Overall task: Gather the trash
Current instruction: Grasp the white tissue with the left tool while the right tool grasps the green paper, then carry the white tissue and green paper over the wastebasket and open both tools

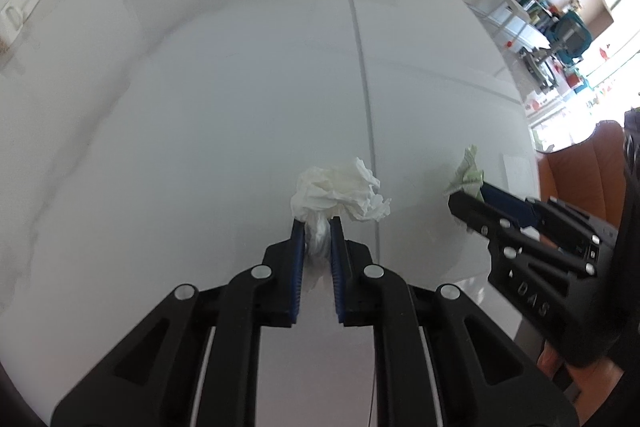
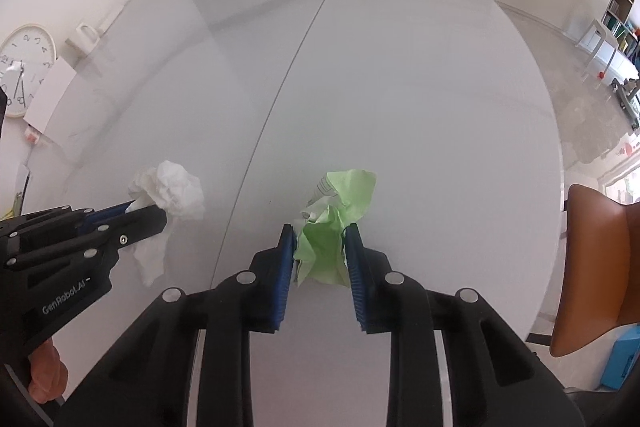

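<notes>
Both grabs made, lift pending. I've got the left gripper (image 1: 318,227) pinched tight on a crumpled white tissue (image 1: 340,193), most of the wad bulging just beyond its tips. My right gripper (image 2: 318,239) is clamped on a crumpled green paper (image 2: 334,223), pads pressing both sides. Both wads sit low over the white table (image 2: 420,99), either side of its seam. Next, I judge: raise both w/o loosening, then find a bin; none in view.

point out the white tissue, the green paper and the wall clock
white tissue (image 1: 340,189), left wrist view, on the crumpled middle above the pads
green paper (image 2: 326,247), right wrist view, on the crumpled part between the pads
wall clock (image 2: 26,67), right wrist view, on the white face
</notes>
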Available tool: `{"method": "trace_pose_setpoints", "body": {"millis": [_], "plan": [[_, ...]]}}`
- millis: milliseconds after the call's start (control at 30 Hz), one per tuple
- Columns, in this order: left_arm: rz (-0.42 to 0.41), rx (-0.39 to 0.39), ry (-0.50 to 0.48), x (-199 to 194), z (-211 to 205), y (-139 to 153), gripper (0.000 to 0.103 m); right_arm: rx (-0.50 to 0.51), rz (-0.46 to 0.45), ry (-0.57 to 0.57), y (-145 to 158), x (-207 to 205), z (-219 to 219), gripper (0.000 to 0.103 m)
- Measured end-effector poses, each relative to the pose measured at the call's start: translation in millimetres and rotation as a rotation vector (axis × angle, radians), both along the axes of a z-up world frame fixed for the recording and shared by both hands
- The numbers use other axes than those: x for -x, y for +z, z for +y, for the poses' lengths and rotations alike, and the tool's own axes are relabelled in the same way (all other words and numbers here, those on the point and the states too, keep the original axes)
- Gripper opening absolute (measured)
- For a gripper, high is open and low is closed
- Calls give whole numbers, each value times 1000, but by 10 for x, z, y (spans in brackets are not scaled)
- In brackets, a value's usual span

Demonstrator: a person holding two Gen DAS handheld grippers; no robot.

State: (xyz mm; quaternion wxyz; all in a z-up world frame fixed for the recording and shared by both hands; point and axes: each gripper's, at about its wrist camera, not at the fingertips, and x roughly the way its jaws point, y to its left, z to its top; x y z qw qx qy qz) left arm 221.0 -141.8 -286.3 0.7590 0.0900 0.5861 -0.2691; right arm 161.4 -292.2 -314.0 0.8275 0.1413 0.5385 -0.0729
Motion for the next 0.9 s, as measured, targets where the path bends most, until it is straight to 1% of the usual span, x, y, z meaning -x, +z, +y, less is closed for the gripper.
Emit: {"method": "trace_pose_setpoints", "body": {"millis": [133, 167, 233, 267, 333, 400, 467, 533, 567, 700, 800, 900], "plan": [[-13, 22, -47, 239, -20, 188, 12, -9, -31, -6, 215, 255, -59, 27], [-21, 27, -65, 352, -19, 264, 12, -11, -38, -6, 280, 350, -70, 27], [-23, 38, -92, 532, -24, 371, 12, -14, -53, 4, 449, 627, -82, 27], [-21, 50, -113, 695, -20, 452, 12, -14, -57, 6, 506, 740, -88, 27], [-18, 58, -142, 896, -8, 541, 12, -10, -58, 22, 646, 1081, -99, 26], [-13, 60, -192, 1209, -24, 624, 12, 1, -52, 36, 754, 1392, -114, 27], [-12, 56, -235, 1503, -33, 675, 12, -7, -43, 46, 813, 1653, -116, 27], [-8, 52, -264, 1727, -30, 705, 12, -28, -33, 50, 853, 2000, -168, 27], [0, 48, -286, 1899, -33, 713, 12, -35, -28, 51, 858, 2134, -180, 27], [44, 37, -340, 2320, -57, 651, 12, -71, 3, 57, 802, 2666, -264, 27], [78, 19, -363, 2603, -109, 509, 12, -114, 23, 67, 710, 2981, -315, 27], [116, 1, -362, 2798, -175, 318, 12, -130, 44, 95, 630, 3146, -338, 27]]}}
